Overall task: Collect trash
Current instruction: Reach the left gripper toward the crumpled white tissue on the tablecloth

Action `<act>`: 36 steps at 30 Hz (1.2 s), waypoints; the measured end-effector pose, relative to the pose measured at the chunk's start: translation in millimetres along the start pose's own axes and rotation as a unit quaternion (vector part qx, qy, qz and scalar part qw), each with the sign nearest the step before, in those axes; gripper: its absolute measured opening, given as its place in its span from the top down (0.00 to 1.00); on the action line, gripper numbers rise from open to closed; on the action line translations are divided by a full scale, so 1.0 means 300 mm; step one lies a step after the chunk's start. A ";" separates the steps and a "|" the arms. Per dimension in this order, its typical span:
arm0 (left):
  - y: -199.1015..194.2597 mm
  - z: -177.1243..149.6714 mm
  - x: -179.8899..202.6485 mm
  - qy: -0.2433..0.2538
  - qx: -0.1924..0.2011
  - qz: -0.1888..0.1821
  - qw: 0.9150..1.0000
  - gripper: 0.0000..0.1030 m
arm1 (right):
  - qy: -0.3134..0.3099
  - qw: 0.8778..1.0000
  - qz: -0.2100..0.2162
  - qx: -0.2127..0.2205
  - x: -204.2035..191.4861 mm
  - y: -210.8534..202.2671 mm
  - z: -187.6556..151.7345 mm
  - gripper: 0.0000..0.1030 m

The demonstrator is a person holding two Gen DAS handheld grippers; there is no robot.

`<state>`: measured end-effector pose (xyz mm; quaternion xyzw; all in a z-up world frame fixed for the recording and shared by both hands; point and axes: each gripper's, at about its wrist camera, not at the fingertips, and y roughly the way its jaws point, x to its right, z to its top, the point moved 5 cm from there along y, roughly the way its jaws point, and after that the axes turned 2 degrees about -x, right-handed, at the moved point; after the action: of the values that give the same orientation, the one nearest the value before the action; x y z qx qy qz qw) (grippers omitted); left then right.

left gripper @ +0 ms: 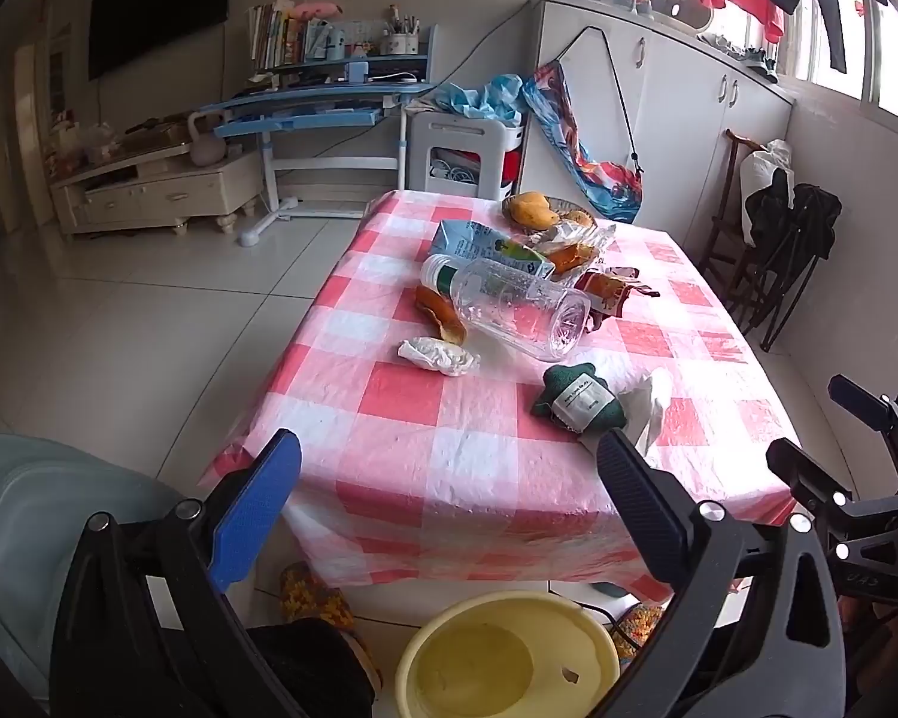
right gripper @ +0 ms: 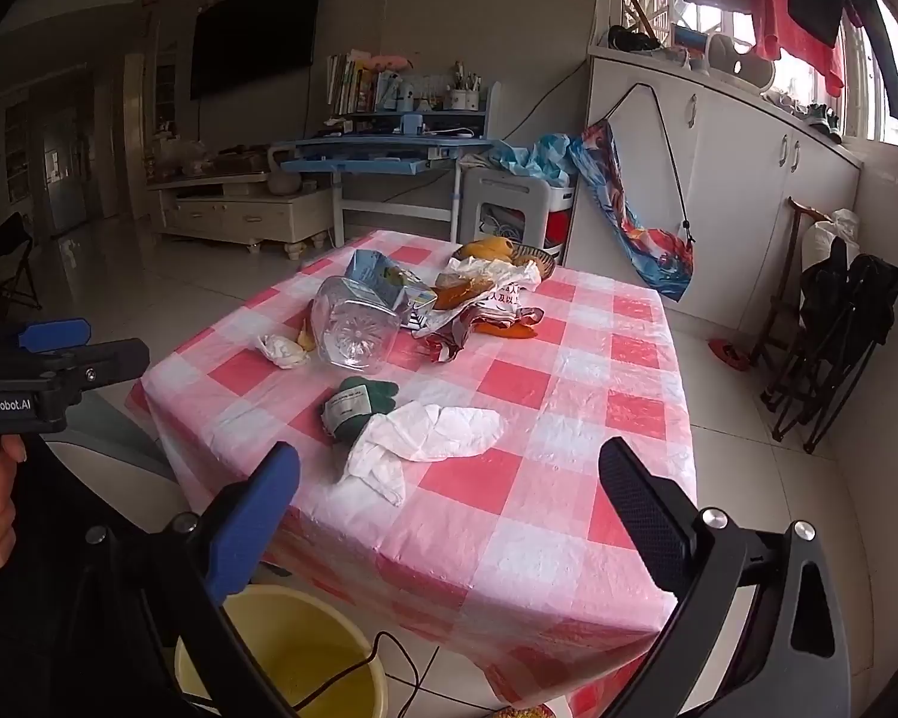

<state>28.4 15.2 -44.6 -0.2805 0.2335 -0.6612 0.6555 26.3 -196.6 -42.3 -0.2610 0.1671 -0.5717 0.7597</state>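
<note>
Both my grippers hang released at the near edge of the checked table (left gripper: 449,455), tilted downward.

My left gripper (left gripper: 449,502) and right gripper (right gripper: 449,514) stand wide, nothing between the fingers; the clear bottle (left gripper: 509,305) lies on its side well beyond them, mid-table, crumpled tissue (left gripper: 437,356) to its left; the yellow bucket (left gripper: 509,658) sits below; the left tool's body reads "GenRobot.AI".
</note>
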 end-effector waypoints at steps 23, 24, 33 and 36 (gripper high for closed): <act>0.010 -0.005 -0.013 -0.012 -0.004 0.000 1.000 0.07 | -0.018 0.999 0.028 -0.010 -0.022 0.016 -0.010 0.07; 0.011 -0.005 -0.015 -0.013 -0.005 0.001 1.000 0.07 | -0.019 0.999 0.030 -0.013 -0.025 0.018 -0.010 0.07; 0.034 -0.002 -0.068 -0.027 -0.014 0.004 1.000 0.07 | -0.020 0.998 0.050 -0.027 -0.042 0.036 -0.014 0.07; 0.047 -0.002 -0.099 -0.039 -0.021 0.007 0.999 0.07 | -0.013 0.997 0.067 -0.032 -0.054 0.038 -0.011 0.07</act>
<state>37.9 44.3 -56.5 -0.3180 0.2237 -0.6404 0.6624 28.7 -179.3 -52.6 -0.2808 0.1920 -0.5105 0.7898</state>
